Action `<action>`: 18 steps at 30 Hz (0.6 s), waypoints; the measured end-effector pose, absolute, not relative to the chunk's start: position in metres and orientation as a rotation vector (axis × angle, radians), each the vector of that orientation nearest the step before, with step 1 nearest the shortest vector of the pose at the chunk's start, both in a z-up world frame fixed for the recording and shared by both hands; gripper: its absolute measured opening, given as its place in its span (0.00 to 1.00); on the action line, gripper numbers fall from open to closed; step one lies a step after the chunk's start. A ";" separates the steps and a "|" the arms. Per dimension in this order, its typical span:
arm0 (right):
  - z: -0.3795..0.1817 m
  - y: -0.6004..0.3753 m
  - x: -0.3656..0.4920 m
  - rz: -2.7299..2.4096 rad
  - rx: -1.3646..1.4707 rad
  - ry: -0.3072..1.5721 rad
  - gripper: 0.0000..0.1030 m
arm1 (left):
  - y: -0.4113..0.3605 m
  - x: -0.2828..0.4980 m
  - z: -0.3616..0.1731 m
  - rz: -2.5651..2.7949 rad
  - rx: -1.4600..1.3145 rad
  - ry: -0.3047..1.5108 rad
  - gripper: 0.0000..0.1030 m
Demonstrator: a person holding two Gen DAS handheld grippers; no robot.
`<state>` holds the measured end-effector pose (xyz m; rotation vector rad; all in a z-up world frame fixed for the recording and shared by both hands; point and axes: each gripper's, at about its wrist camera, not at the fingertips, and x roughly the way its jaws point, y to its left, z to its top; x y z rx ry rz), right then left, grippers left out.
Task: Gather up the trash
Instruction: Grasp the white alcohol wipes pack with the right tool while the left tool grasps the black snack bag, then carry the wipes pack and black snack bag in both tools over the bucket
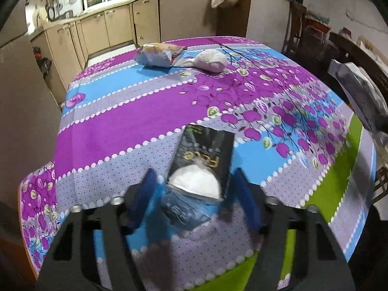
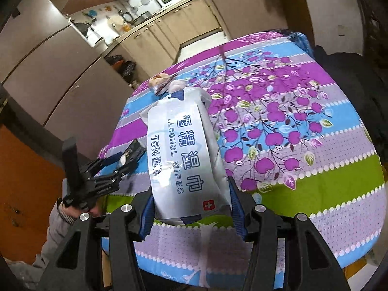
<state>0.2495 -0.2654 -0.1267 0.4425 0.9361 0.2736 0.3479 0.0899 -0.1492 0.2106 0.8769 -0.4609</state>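
While both claws work the table | right gripper clamped on wipes pack, lifted for binning | left gripper around black packet at 6 o'clock, grip unclear through blur | crumpled wrapper waits at 12 o'clock.

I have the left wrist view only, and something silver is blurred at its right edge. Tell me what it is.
Observer: A wipes pack, printed "ALCOHOL WIPES 75%".
Operator: Say what holds it.
Observer: The right gripper. Its blue pads clamp the pack's lower end.
Operator: Now describe what is behind my left gripper.
Observer: A hand in a grey sleeve grips the handle of the left gripper.
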 end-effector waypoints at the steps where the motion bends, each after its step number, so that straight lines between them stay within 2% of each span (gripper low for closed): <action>1: -0.129 -0.265 0.249 0.259 0.437 0.936 0.53 | 0.089 0.346 -0.149 -0.452 0.209 0.872 0.45; 4: -0.134 -0.265 0.248 0.219 0.421 0.934 0.53 | 0.092 0.340 -0.144 -0.405 0.117 0.891 0.40; 11: -0.133 -0.263 0.236 0.162 0.370 0.925 0.53 | 0.073 0.302 -0.109 -0.304 0.009 0.814 0.39; 18: -0.123 -0.280 0.211 0.051 0.358 0.933 0.53 | 0.035 0.266 -0.076 -0.198 0.023 0.742 0.39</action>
